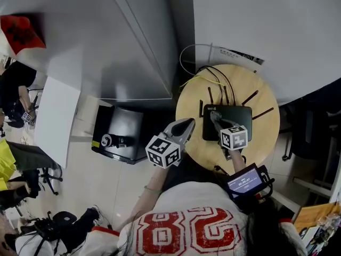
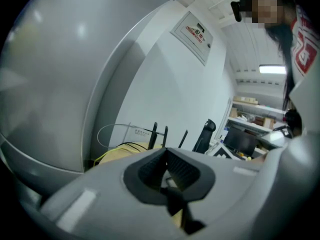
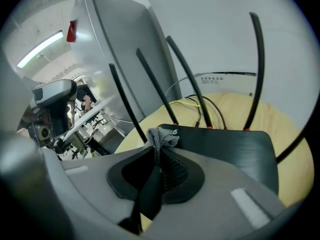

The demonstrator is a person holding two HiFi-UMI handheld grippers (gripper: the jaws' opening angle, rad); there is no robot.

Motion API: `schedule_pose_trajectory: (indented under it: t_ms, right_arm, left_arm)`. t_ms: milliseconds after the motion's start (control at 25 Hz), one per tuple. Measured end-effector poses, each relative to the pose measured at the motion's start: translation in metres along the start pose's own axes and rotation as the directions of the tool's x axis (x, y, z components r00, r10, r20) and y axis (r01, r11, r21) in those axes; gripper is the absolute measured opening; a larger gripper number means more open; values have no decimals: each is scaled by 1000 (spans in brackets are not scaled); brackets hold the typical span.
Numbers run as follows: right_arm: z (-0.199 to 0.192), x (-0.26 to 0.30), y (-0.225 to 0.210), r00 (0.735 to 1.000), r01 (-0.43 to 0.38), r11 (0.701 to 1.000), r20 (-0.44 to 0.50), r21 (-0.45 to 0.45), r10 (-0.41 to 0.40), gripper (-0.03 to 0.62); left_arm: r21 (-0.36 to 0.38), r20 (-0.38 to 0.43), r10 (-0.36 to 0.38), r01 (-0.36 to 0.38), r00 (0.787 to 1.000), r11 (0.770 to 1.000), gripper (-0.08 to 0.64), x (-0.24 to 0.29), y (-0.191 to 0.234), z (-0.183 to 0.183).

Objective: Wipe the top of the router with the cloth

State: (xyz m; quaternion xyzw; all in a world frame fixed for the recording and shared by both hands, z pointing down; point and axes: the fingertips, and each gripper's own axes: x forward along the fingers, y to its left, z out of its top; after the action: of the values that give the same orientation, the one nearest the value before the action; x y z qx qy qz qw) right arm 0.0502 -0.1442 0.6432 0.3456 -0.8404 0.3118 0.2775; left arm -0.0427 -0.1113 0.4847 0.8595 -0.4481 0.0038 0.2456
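Beyond the right fingers [image 3: 175,176], the flat black router top [image 3: 225,149] lies bare — thin black antennas [image 3: 184,74] fence its far edge.

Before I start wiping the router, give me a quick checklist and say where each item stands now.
1. Cloth held: ok, the right gripper has its jaws shut on it.
2. Cloth over the router: ok, above its top near one end.
3. Cloth touching the top: cannot tell.
4. Top free of clutter: ok, the part in view is bare.
5. Antennas out of the way: ok, they stand along the far edge.
6. Left gripper clear: ok, it is beside the router, with its jaws together and empty.
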Motion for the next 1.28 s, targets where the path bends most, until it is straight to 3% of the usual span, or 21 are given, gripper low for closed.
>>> schedule_pose_trajectory:
  t_ms: [280, 760, 960, 1120, 1280]
  right_arm:
    - [-8, -30, -63, 990, 138, 985, 29, 106, -141, 38]
    - [-33, -90, -153, 942, 314, 918, 38, 241, -333, 38]
    - [-17, -74, -117, 964, 234, 945, 72, 229, -257, 38]
    - [-5, -37, -54, 992, 91, 982, 77, 164, -105, 38]
    - [-7, -7, 2, 999, -27, 995, 28, 94, 25, 38]
  left_arm:
    - [0, -25, -56, 56, 998, 998, 2, 16, -2, -2]
    - [12, -51, -94, 95, 994, 995, 2, 26, -12, -6]
    - [6, -46, -85, 86, 995, 996, 2, 24, -7, -5]
    - [2, -39, -76, 76, 996, 997, 2, 22, -1, -4]
    - [1, -30, -66, 66, 997, 998, 2, 18, 0, -3]
